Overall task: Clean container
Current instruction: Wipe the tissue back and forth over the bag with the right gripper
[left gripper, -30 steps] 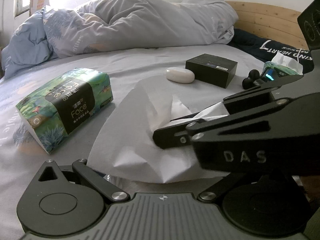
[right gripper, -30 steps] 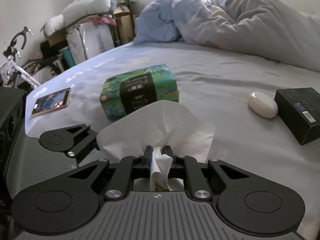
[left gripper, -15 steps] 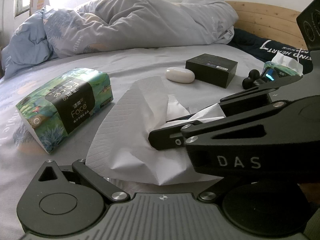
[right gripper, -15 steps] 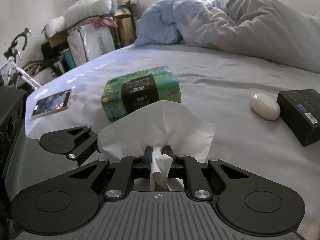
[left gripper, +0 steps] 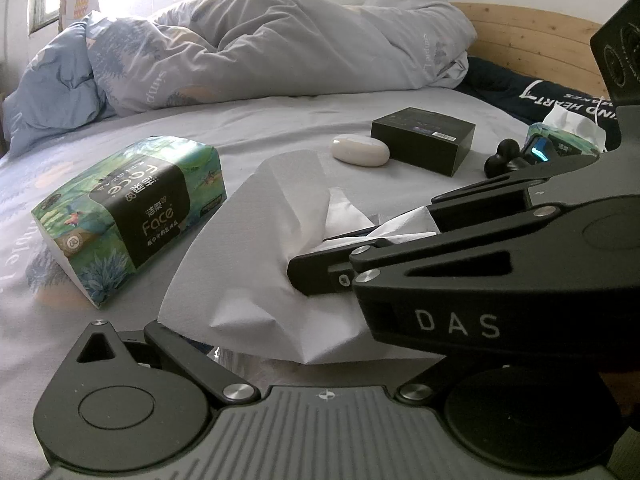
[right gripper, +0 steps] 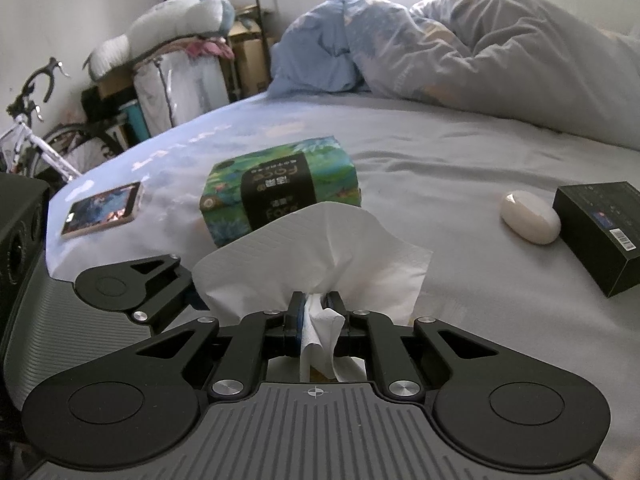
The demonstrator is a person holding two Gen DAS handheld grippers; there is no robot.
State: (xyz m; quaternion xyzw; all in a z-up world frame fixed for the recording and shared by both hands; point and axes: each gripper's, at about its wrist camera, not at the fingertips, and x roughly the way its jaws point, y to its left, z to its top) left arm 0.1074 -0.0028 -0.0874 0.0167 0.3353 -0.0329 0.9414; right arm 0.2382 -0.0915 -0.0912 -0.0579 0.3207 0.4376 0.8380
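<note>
My right gripper point(right gripper: 318, 308) is shut on a bunched white tissue point(right gripper: 316, 248), which fans out in front of its fingertips. In the left wrist view the same right gripper point(left gripper: 304, 276) reaches in from the right, and the tissue point(left gripper: 256, 248) drapes over the front of my left gripper point(left gripper: 288, 344). The left gripper's linkage arms stand wide apart, but the tissue hides its fingertips. A bit of something clear and shiny point(left gripper: 224, 356) shows under the tissue's lower edge. I cannot make out what it is.
Everything lies on a grey bedsheet point(left gripper: 280, 120). A green tissue pack point(left gripper: 128, 220) is at the left, with a white oval case point(left gripper: 360, 150) and a black box point(left gripper: 424, 136) behind. A phone point(right gripper: 102, 210) lies near the bed's edge. A rumpled duvet point(left gripper: 280, 40) fills the back.
The tissue's free flap has folded and bunched a little more. Both grippers have hardly moved.
</note>
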